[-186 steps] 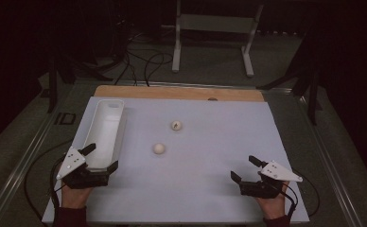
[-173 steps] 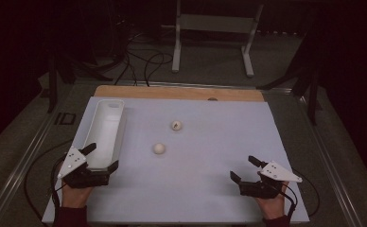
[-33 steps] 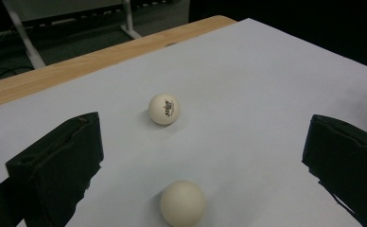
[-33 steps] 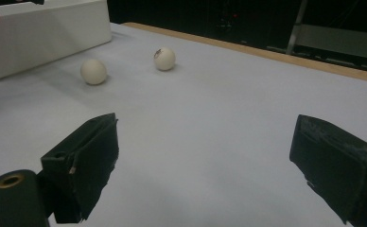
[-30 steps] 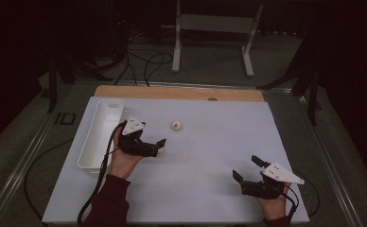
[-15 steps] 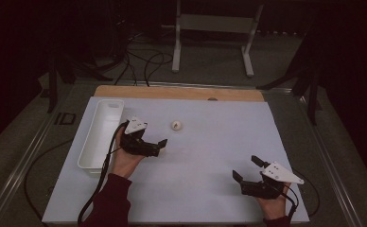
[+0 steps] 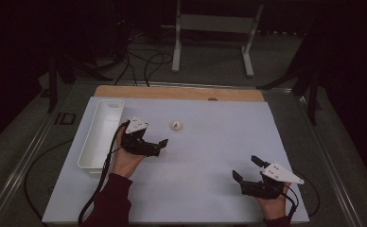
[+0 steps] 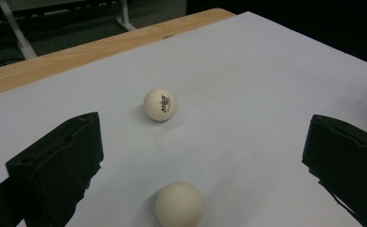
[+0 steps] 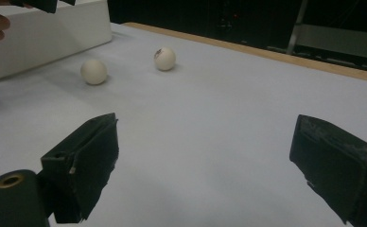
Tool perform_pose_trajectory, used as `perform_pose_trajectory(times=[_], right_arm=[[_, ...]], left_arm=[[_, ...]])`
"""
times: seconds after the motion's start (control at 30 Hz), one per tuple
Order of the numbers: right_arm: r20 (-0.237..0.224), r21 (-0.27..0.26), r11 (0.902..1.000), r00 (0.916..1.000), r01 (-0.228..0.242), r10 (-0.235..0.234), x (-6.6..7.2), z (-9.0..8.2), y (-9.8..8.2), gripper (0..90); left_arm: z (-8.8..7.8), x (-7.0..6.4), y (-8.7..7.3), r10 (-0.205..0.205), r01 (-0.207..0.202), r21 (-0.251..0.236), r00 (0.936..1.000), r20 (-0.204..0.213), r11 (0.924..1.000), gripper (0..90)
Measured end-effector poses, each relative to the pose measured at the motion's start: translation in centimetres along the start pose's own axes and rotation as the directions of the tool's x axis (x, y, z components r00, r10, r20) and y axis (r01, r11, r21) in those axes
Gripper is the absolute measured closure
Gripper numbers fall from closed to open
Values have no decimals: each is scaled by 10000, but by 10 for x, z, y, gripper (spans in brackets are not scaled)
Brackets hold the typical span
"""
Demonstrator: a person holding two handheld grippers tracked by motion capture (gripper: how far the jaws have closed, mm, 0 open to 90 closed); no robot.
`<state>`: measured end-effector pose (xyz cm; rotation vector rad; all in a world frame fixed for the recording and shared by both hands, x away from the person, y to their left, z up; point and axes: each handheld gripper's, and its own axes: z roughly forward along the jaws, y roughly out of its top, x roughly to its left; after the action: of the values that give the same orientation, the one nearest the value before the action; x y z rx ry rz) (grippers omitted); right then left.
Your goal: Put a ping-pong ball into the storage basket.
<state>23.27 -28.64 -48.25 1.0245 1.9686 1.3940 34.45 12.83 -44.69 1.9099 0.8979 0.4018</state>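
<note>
Tongs on the left point(image 7: 155, 145) held wide apart over the white surface point(image 7: 210, 156), jaws parted with nothing between them. In the left gripper view a plain white ball point(image 8: 179, 204) lies on the sheet between the two jaws and close in front of them, touching neither. A second ball with a small printed mark point(image 8: 160, 104) sits farther off, beyond the first, nearer the wooden strip point(image 8: 77, 52) along the far edge. From the high view that marked ball point(image 7: 176, 125) is just past the left tongs, toward the far side.

Long white tray point(image 7: 101, 135) lies along the left side of the sheet, just beside the left hand point(image 7: 127, 158).

Right tongs point(image 7: 248, 172) rest near the front right corner, well apart from both balls, jaws likewise spread and empty. Right gripper view: both balls far ahead, the plain one point(image 9: 93, 72) nearer the tray wall point(image 9: 49, 40), the marked one point(image 9: 164, 58) to its right.
</note>
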Motion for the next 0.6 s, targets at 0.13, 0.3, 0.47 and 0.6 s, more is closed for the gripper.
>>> perform_pose_trajectory(times=[0.13,0.3,0.47,0.6], right_arm=[[-3,-7,10000,10000,4,-4,0,0,0,85],[-15,-17,10000,10000,4,-4,0,0,0,85],[-15,-32,10000,10000,8,-8,0,0,0,85],[-19,-25,10000,10000,1,-1,0,0,0,85]], left_arm=[[1,0,0,-16,16,11,10000,-3,10000,2],[0,0,1,-4,4,-18,10000,2,10000,3],[2,1,0,7,-7,23,10000,67,10000,3],[5,2,0,-10,9,130,10000,93,9999,2]])
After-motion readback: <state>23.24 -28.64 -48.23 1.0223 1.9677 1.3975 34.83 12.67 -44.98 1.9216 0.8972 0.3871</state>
